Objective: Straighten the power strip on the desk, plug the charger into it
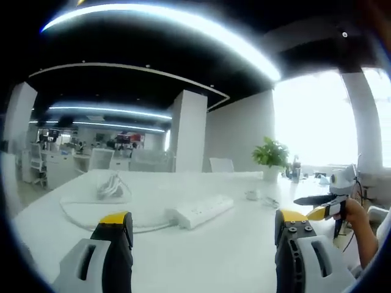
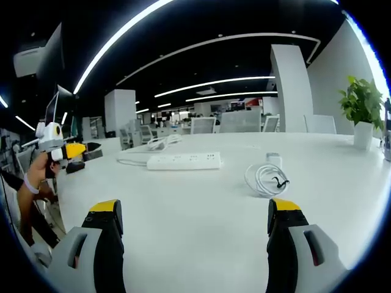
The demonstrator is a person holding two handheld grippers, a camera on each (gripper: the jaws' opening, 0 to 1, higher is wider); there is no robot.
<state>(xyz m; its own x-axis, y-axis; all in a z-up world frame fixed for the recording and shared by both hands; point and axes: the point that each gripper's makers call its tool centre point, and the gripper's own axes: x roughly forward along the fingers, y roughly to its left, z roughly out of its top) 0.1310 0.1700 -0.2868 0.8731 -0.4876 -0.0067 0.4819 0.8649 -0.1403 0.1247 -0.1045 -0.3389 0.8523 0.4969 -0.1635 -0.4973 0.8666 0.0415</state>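
Two grippers hover above a wide white desk (image 2: 201, 213) in an open office. On the desk lies a white power strip (image 2: 184, 161), flat, its cord (image 2: 125, 162) trailing off one end. In the left gripper view the power strip (image 1: 200, 210) sits beyond the jaws and between them, well apart from the left gripper (image 1: 203, 229), whose yellow-tipped jaws stand wide with nothing held. In the right gripper view the strip lies far ahead, between the lines of the jaws and nearer the left one; the right gripper (image 2: 194, 213) is likewise spread wide and holds nothing. Just beside the strip's right end in that view rests a white charger (image 2: 273, 160) with its cable (image 2: 264, 179) coiled in front of it, ahead of the right jaw. A potted plant (image 2: 360, 110) stands at the desk's far edge. A smaller bundle of white cable (image 1: 112, 186) lies beyond the left jaw in the left gripper view.
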